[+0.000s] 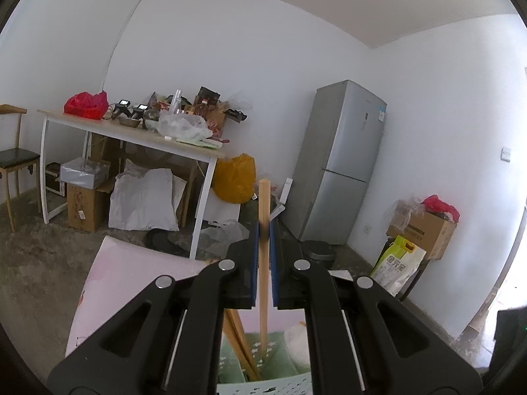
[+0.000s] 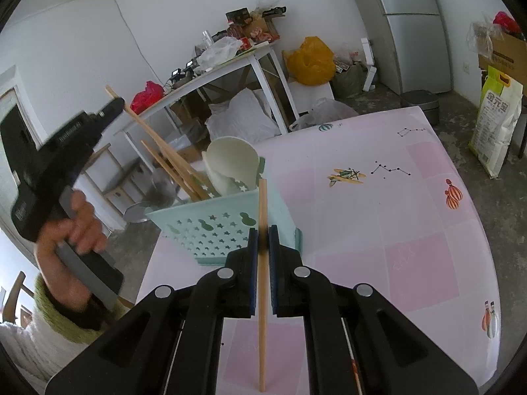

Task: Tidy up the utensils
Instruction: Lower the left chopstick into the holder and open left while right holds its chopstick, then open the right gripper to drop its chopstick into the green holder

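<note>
**Ana:** Chopsticks first. One chopstick (image 1: 263,263) stands pinched between the narrow blue pads of the left gripper (image 1: 263,230), running near vertical through the centre of the left wrist view. Its lower end dips into the mint-green utensil basket (image 1: 230,372) at the bottom edge, beside other chopsticks (image 1: 238,339) already leaning there.

**Ben:** And the second chopstick (image 2: 262,279)?

**Ana:** The right gripper (image 2: 262,240) is clamped on it just as narrowly. In the right wrist view it runs straight up the middle, its upper tip just in front of the basket (image 2: 210,230) wall and its lower end hanging over the pink tablecloth (image 2: 378,230).

**Ben:** So which hand is nearer the basket?

**Ana:** The left. In the right wrist view its gripper (image 2: 113,107) sits at the upper left, above the basket, held by a hand (image 2: 79,227) in a green cuff, with its stick slanting down into the compartment. A white bowl (image 2: 230,168) lies tilted in the next compartment, and a spoon (image 2: 136,212) pokes out on the left.

**Ben:** What does the coming move turn on?

**Ana:** I'd judge the left stick's long axis already points into the opening, so it only needs lowering and letting go. The right stick lies outside the wall; it would have to be lifted over the rim first.
</note>
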A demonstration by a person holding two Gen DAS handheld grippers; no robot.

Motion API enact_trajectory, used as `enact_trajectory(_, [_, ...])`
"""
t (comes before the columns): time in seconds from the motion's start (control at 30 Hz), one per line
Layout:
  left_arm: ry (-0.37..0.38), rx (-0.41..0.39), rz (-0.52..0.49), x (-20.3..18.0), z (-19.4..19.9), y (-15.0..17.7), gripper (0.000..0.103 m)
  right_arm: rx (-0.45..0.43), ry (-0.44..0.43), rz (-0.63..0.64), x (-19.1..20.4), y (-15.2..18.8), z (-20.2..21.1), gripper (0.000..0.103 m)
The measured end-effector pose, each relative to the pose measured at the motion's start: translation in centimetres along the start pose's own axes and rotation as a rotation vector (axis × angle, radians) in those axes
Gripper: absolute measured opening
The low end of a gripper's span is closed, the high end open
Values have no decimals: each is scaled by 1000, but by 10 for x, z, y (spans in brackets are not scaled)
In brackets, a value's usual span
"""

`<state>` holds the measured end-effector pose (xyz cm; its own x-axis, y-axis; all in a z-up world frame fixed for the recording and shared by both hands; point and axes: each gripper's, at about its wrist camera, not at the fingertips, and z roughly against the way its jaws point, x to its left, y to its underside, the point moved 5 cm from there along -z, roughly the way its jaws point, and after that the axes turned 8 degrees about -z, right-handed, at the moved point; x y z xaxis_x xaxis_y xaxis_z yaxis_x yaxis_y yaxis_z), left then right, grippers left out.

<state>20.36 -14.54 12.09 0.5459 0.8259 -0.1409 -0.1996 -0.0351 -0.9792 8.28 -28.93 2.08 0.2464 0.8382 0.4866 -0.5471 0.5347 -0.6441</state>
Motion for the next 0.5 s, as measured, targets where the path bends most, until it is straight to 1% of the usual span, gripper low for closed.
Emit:
enact_trajectory(0.23, [10, 56, 28, 6, 7, 31, 6, 5, 5, 6, 0, 2, 2, 7])
enact_trajectory(0.3, [19, 67, 34, 7, 12, 36, 17, 5, 8, 7, 0, 2, 2, 7])
enact_trajectory(0.33, [21, 67, 36, 8, 16, 37, 20, 4, 9, 9, 1, 2, 2, 7])
enact_trajectory(0.4, [27, 65, 33, 7, 24, 39, 31, 0, 12, 12, 2, 2, 3, 7])
enact_trajectory(0.43, [31, 69, 28, 7, 28, 39, 35, -3, 13, 13, 2, 2, 3, 7])
enact_trajectory(0.5, [33, 73, 23, 6, 36, 40, 46, -10, 13, 15, 4, 1, 5, 7])
